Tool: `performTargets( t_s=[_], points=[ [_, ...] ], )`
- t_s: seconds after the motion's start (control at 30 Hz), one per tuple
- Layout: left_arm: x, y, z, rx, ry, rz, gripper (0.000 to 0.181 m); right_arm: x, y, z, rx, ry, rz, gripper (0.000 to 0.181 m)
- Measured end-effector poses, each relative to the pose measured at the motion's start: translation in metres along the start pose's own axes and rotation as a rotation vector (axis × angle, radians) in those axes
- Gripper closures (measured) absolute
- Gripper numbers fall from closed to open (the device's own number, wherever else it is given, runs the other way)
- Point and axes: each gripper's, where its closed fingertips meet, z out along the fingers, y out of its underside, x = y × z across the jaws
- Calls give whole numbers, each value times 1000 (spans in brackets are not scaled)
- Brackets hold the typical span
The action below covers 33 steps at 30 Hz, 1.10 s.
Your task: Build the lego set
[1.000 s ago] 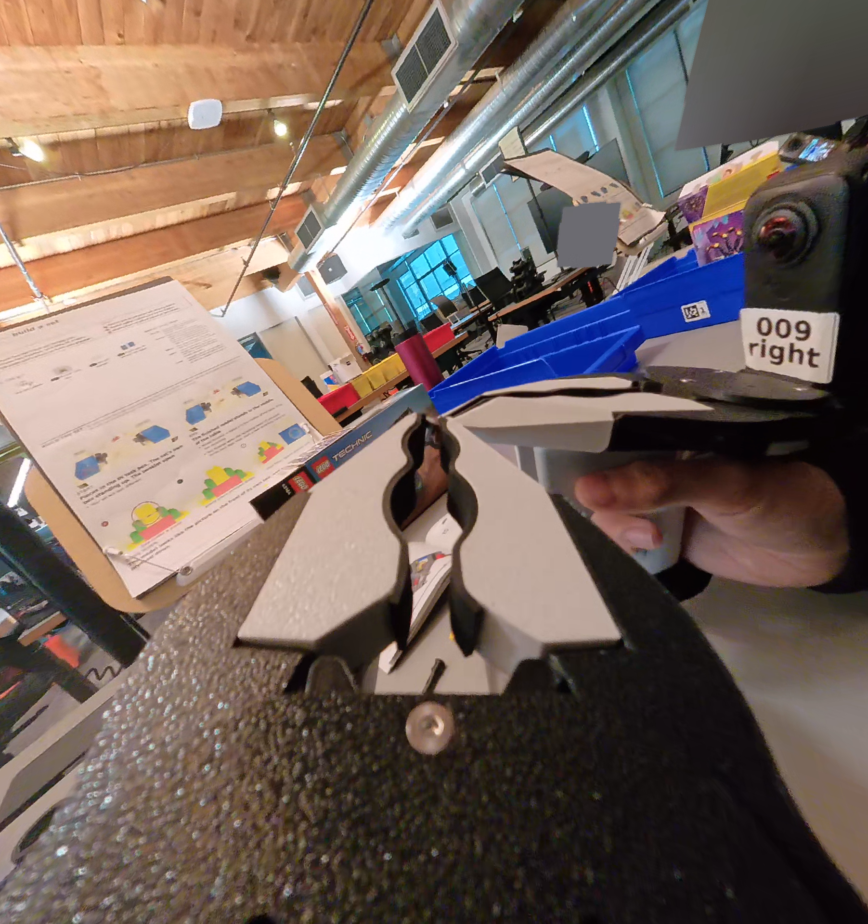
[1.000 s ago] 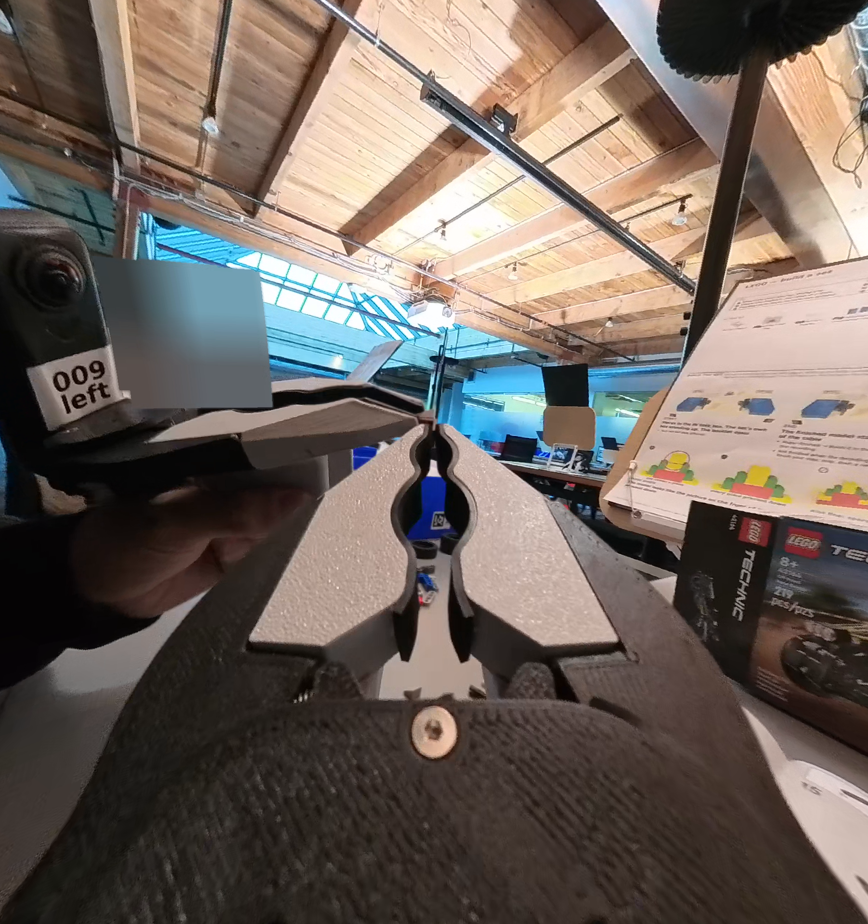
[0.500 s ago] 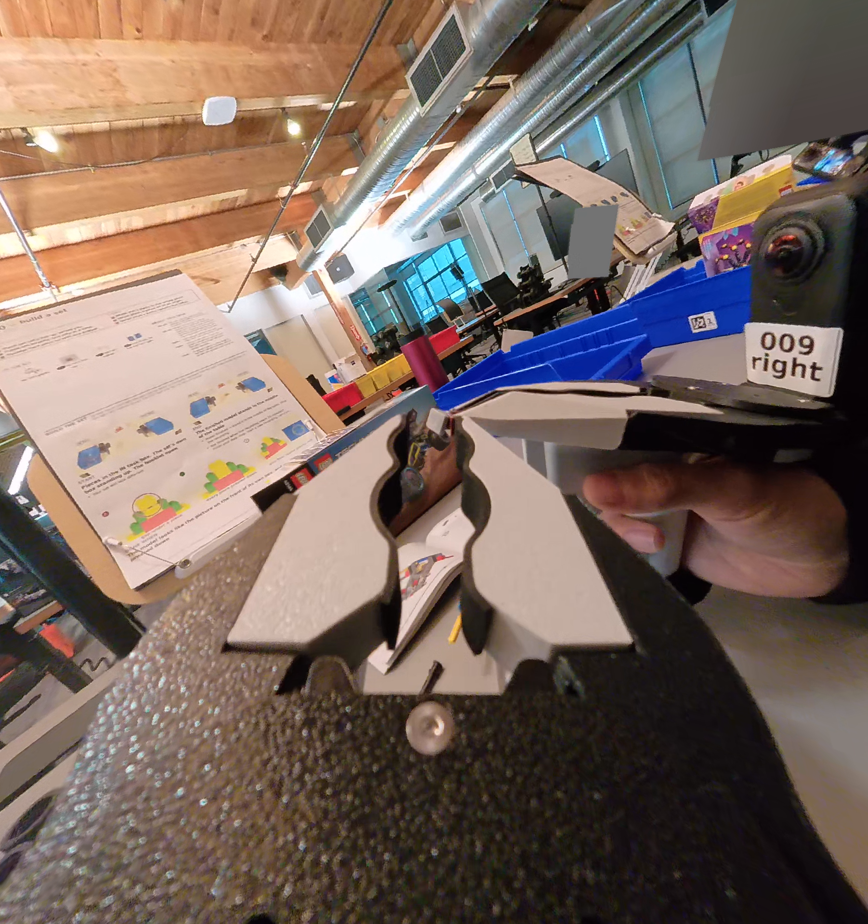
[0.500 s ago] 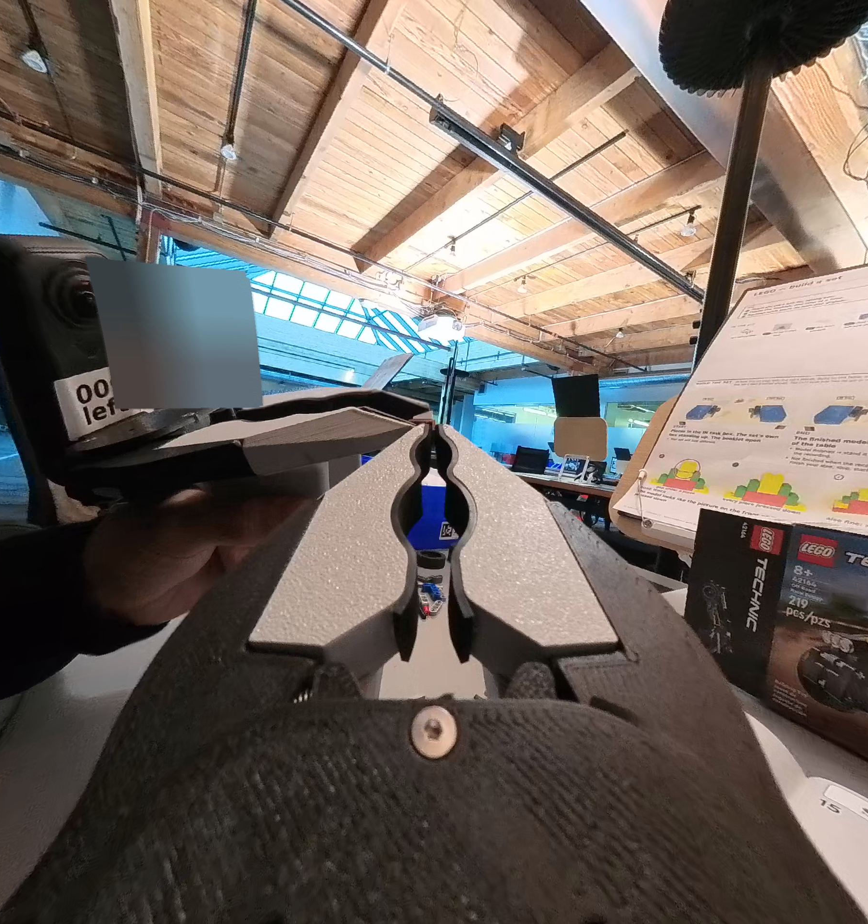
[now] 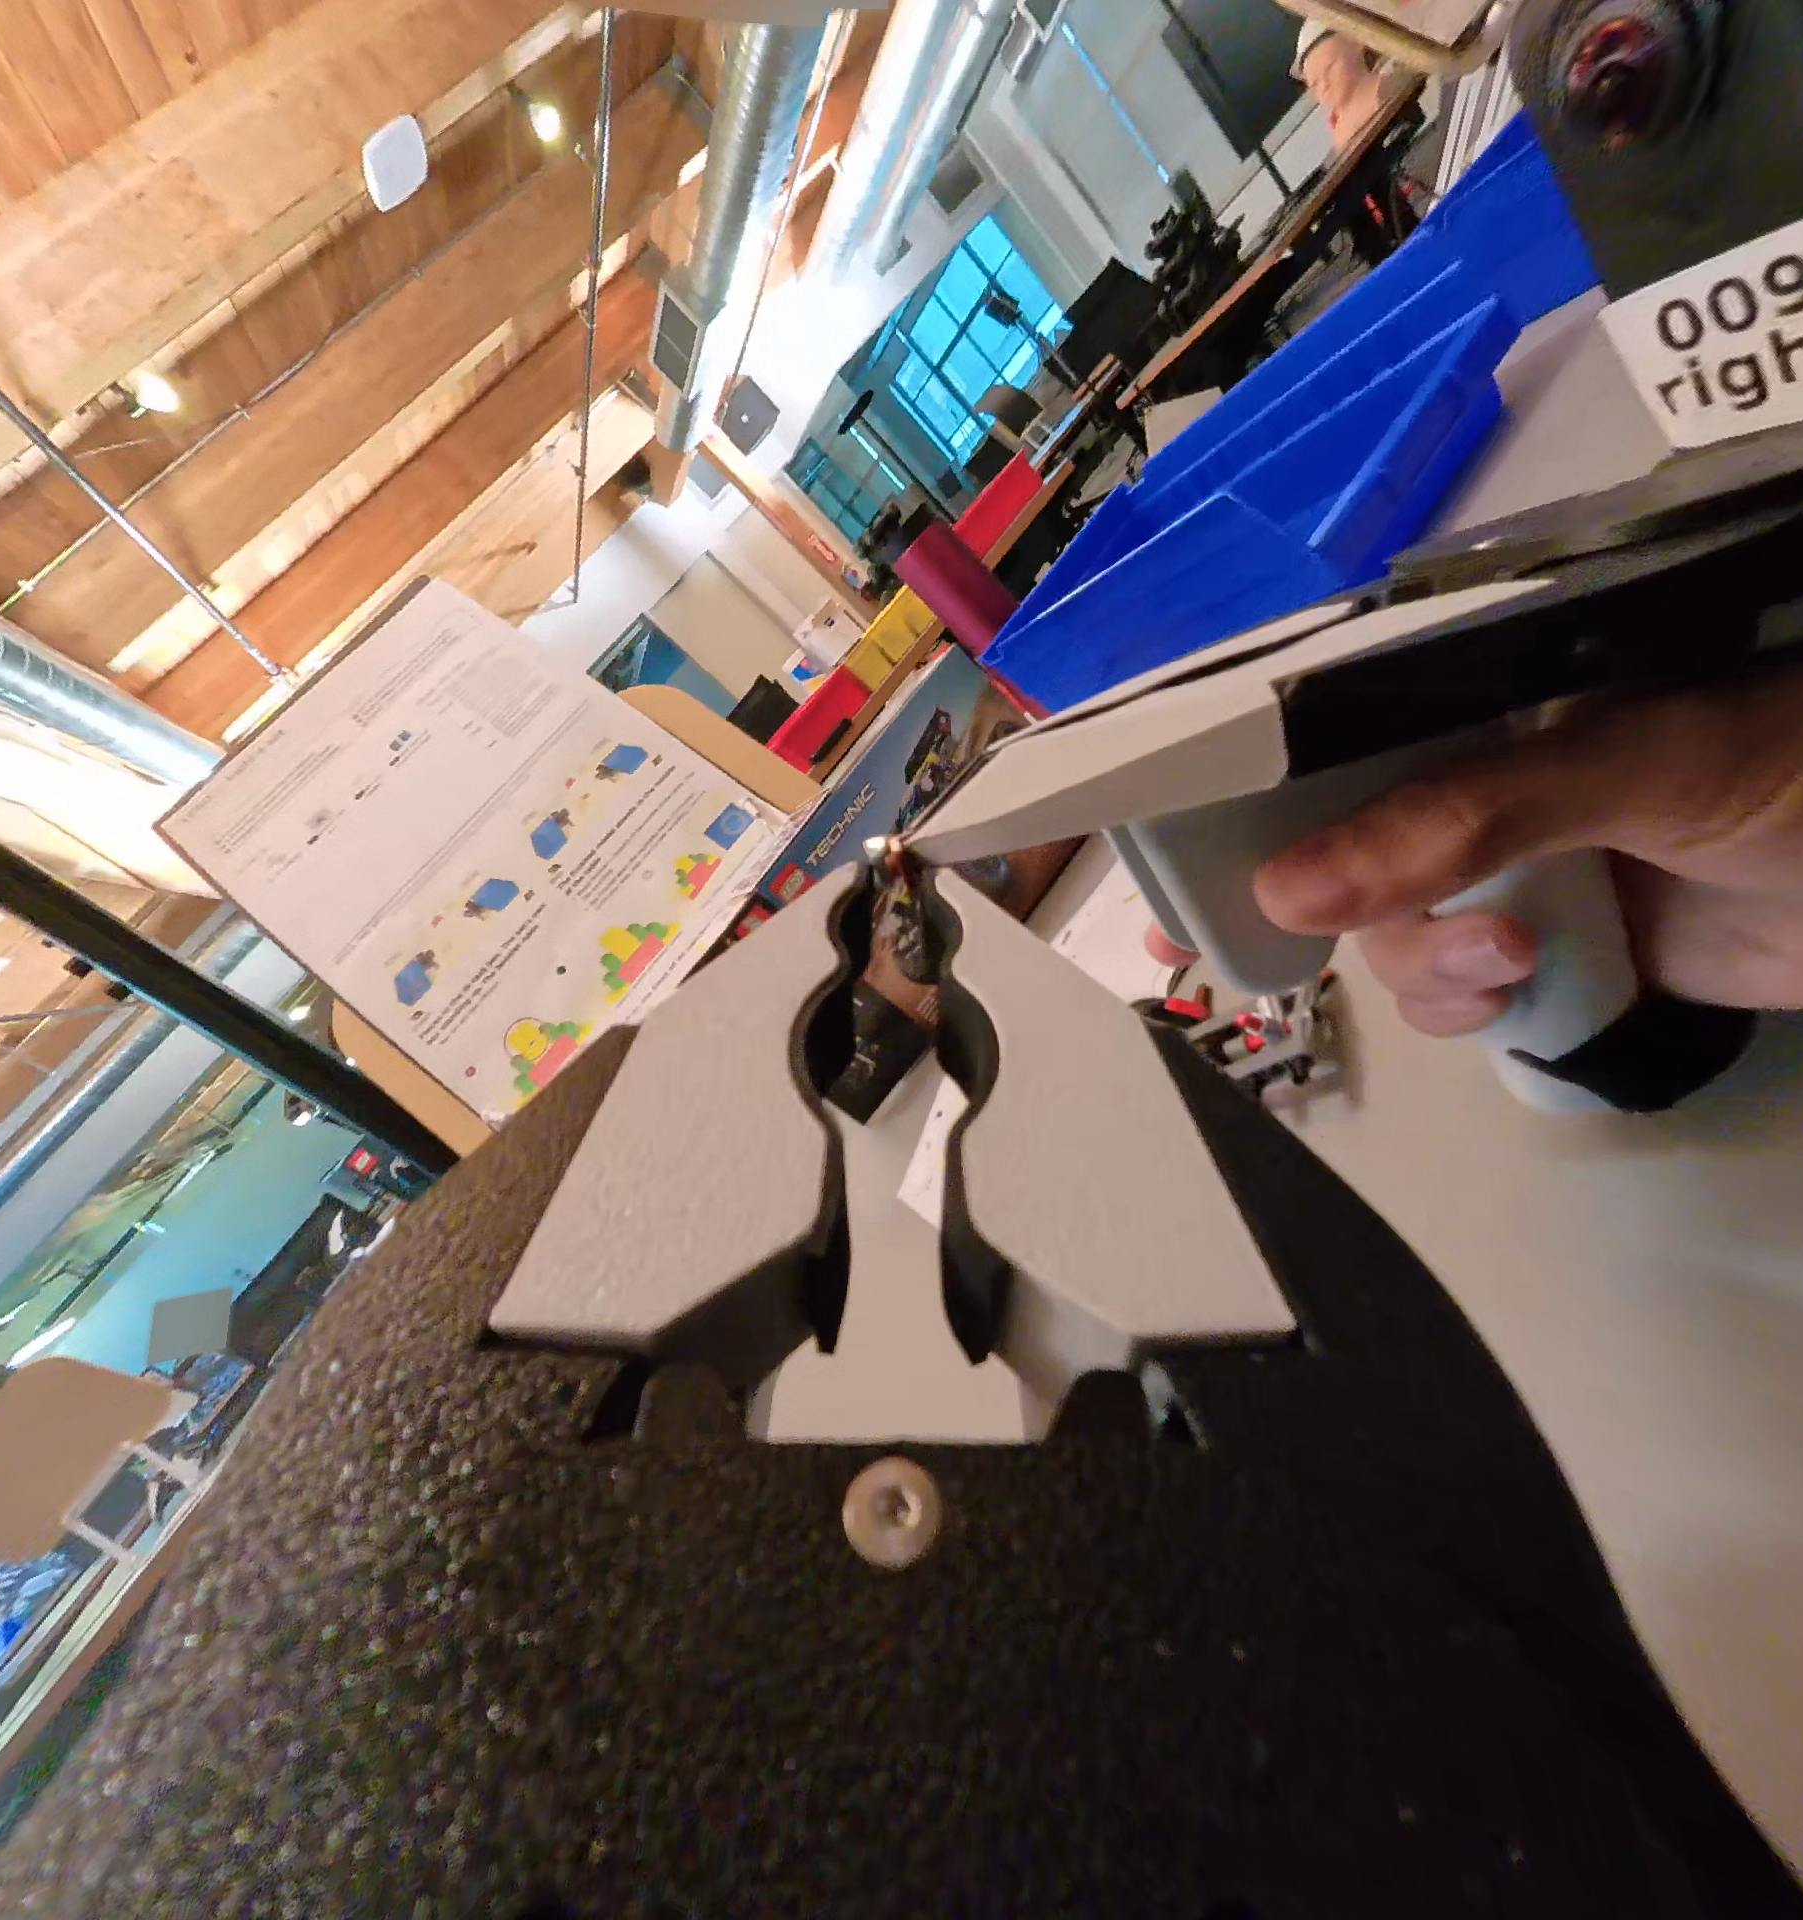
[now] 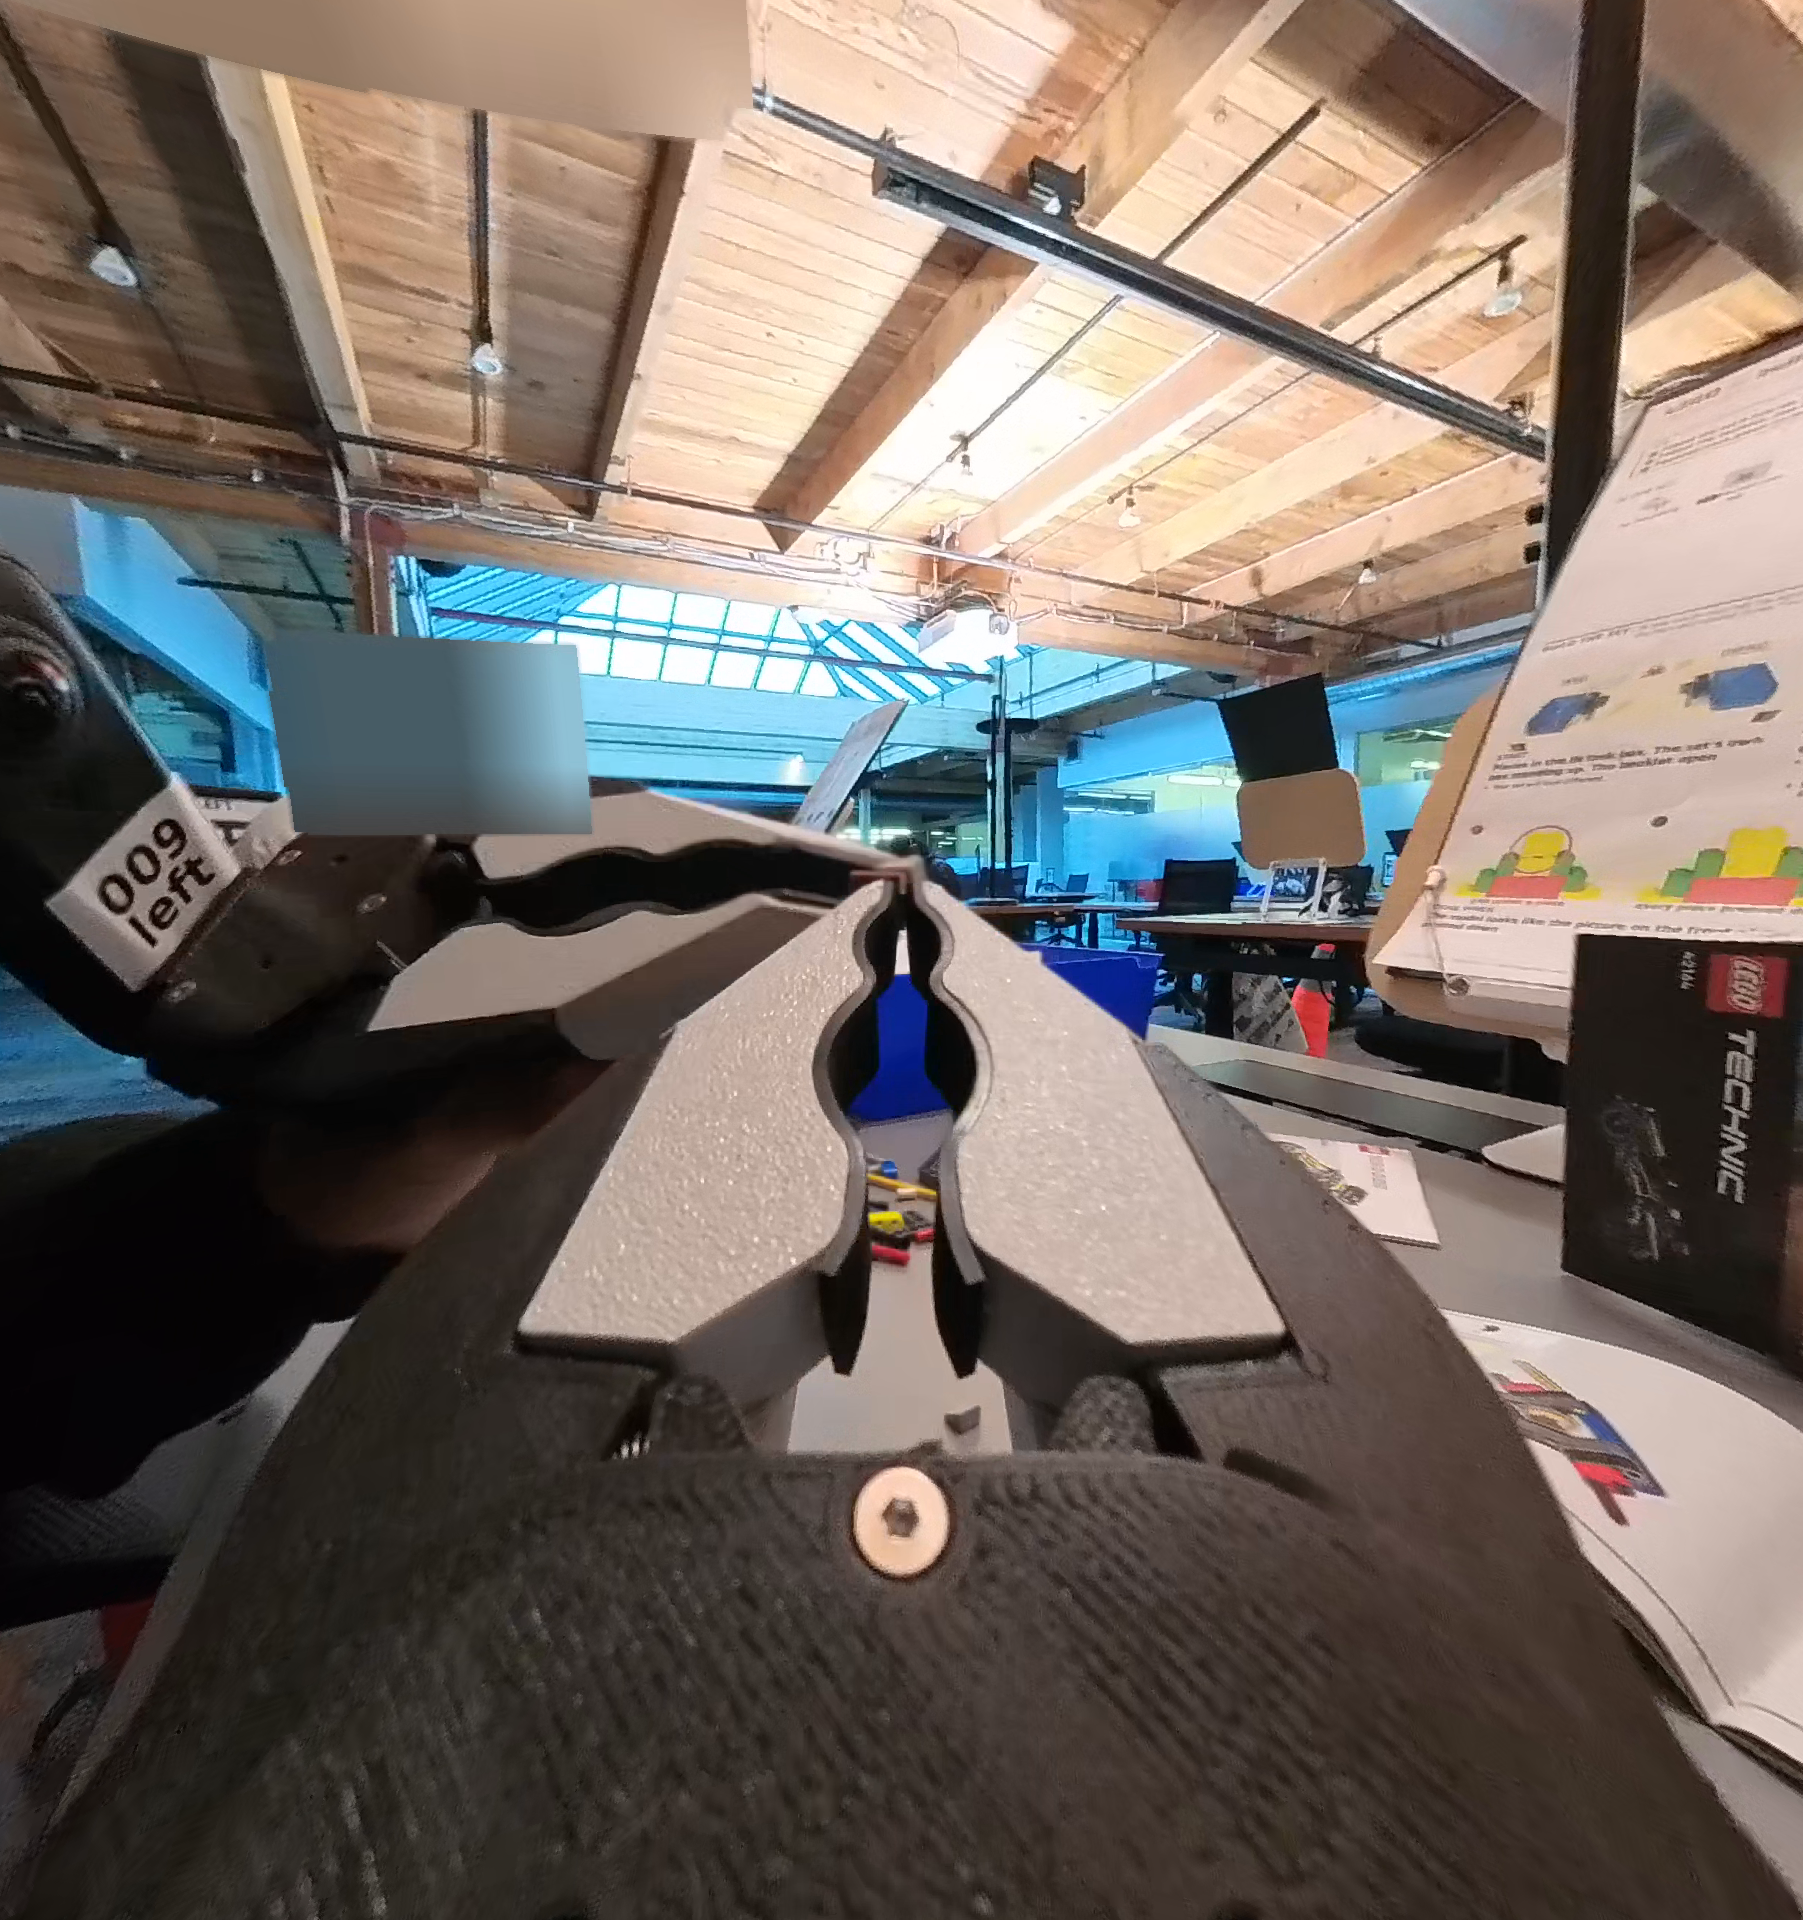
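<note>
Left wrist view, far left: sheet (image 5: 481, 831) stood propped on a board, tilted in frame. Just right of it the box (image 5: 845, 821) stood on the table (image 5: 1603, 1351), partly hidden behind your fingers.

Centre: your left gripper (image 5: 897, 894) was clenched on a small piece (image 5: 881, 852), which sat right at the tips, up in the air and off the table. The piece was too small to name; it looked dark with a reddish bit and a silvery knob. Below the tips the wavy gap between the fingers stayed empty.

Your right gripper (image 5: 928, 847) came in from the right, and its tip touched the same piece from above. Your hand (image 5: 1603, 862) wrapped its grey handle. Blue bins (image 5: 1292, 520) sat behind it. A part-built model (image 5: 1250, 1029) lay on the table under that hand, blurred.

Right wrist view: the left gripper entered from the left, seen side-on, with its two fingers meeting at the tip on a reddish speck. The right gripper's fingers were clenched too, with only a thin slit at the tips. You couldn't tell from here whether they bit on the piece or just pressed against it. Both sets of tips met at one spot. Through the gap, loose parts (image 6: 892, 1210) lay scattered on the table before a blue bin. Right of that an open booklet (image 6: 1707, 1558) lay flat, with the box upright behind it and the sheet above.
</note>
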Motion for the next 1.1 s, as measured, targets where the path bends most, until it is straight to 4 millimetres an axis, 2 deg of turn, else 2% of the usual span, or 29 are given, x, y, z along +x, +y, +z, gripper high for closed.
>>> performTargets(
  t_s=[0.23, 0.4, 0.77, 0.9, 0.97, 1.1],
  points=[
    [1, 9, 2, -46, -13, 11, 177, 3, 8, 2, -64, 55, -110, 181],
    [-1, 7, 1, -32, -62, 25, 177, 2, 5, 2, -66, 71, -195, 181],
    [3, 20, 4, -58, -62, -49, 177, 7, 18, 0, -203, 111, -361, 181],
    [24, 43, 4, -148, 87, -109, 176, 10, 43, -9, -389, 51, -404, 181],
    [44, 58, 2, -209, 202, -158, 179, 11, 62, -20, -504, -1, -387, 181],
    [86, 82, -8, -320, 398, -169, 181, 13, 83, -38, -671, -86, -475, 181]
  ],
)
